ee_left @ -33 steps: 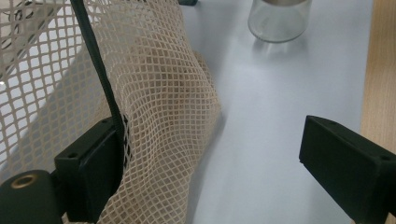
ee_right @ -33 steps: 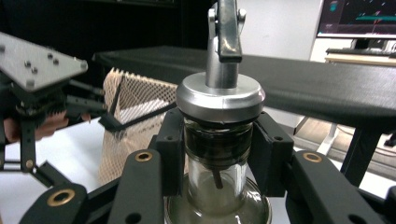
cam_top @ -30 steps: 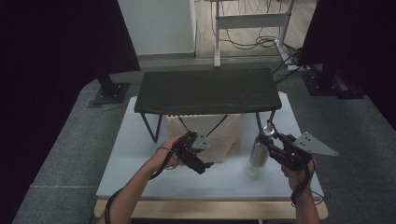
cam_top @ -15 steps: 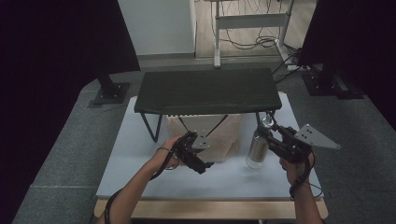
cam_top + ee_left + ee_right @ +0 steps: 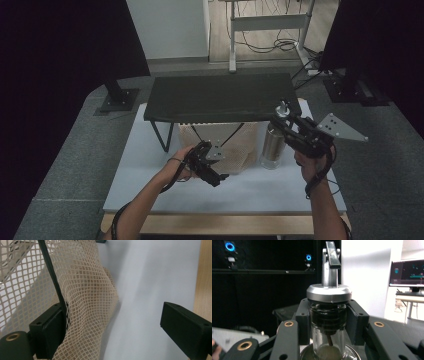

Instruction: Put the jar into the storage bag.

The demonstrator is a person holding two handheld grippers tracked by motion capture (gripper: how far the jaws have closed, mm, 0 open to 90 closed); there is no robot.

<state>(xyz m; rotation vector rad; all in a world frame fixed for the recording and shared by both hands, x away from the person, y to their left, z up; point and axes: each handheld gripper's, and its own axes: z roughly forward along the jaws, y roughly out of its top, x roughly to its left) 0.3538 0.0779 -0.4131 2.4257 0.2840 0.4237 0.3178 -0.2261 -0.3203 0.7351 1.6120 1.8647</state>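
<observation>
Glass bottle (image 5: 328, 322) neck clamped in right gripper (image 5: 328, 320) — left gripper (image 5: 110, 330) wide apart, touching mesh bag (image 5: 85, 297).

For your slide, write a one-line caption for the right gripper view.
Right gripper shut on the glass neck of a bottle, just below its silver pourer cap.

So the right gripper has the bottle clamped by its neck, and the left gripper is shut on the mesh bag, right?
Not quite. The left gripper is open: in the left gripper view, the mesh bag lies against one jaw while the other stands clear. The right gripper does clamp the bottle by its neck.
</observation>
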